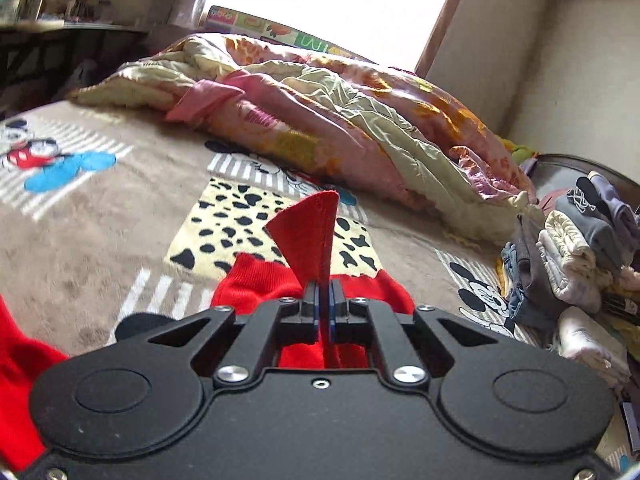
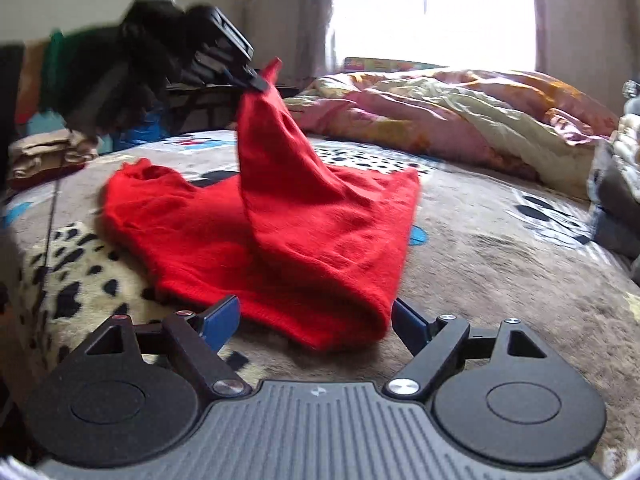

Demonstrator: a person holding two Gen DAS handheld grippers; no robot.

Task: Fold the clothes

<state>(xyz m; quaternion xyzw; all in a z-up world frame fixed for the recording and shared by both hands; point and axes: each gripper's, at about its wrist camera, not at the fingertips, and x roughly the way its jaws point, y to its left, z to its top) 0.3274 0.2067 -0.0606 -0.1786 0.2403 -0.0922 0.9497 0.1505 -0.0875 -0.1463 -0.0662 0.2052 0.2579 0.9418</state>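
On the blanket, red garment, shape unclear

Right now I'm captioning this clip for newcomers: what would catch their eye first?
The bright red garment on the cartoon-print blanket, one corner pinched and lifted into a peak by the left gripper. The right gripper waits with jaws wide open at the garment's near edge. Behind lies a rumpled floral quilt, with a stack of folded clothes at right.

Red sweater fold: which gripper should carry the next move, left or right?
Left, probably. The left gripper is shut on a corner of the red sweater, lifted off the blanket. The right gripper is open and holds nothing.
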